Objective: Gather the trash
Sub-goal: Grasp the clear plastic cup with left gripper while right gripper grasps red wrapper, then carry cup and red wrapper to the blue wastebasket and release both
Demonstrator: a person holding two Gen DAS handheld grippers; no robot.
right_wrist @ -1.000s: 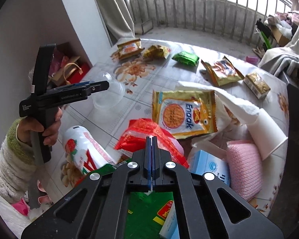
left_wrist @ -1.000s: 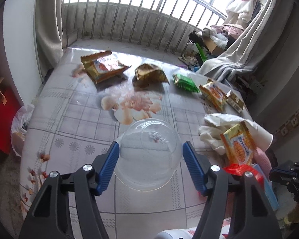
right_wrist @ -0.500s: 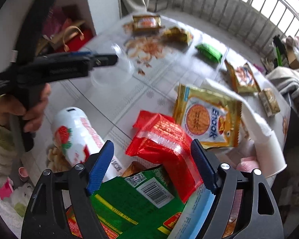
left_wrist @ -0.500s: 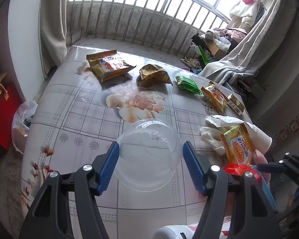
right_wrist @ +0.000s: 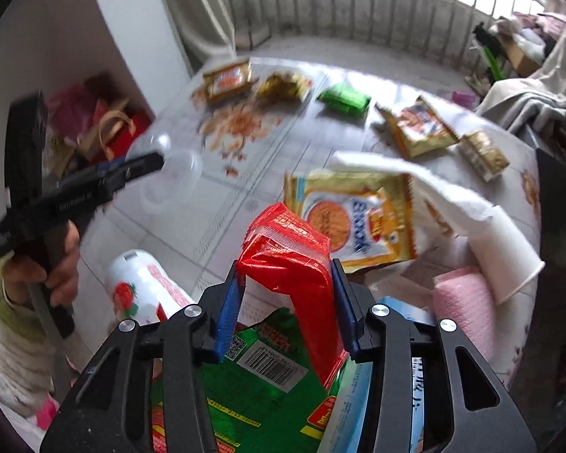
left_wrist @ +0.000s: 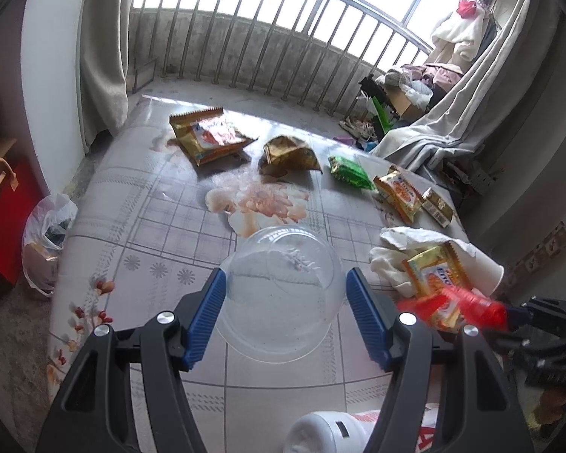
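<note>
The right tongs [right_wrist: 285, 298] had just been closing, and their blue pads pressed on both sides of the red wrapper [right_wrist: 294, 256], which stood lifted above the other packets at the near edge of the bench [left_wrist: 177, 226]. The left tongs [left_wrist: 285, 315] gripped the clear plastic bowl [left_wrist: 279, 294] between wide-set pads, over the bench.

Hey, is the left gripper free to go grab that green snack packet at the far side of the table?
Probably not yet: the left gripper is clamped on the clear plastic bowl. The tabletop toward the green packet looks unobstructed, but the bowl must go first.
</note>
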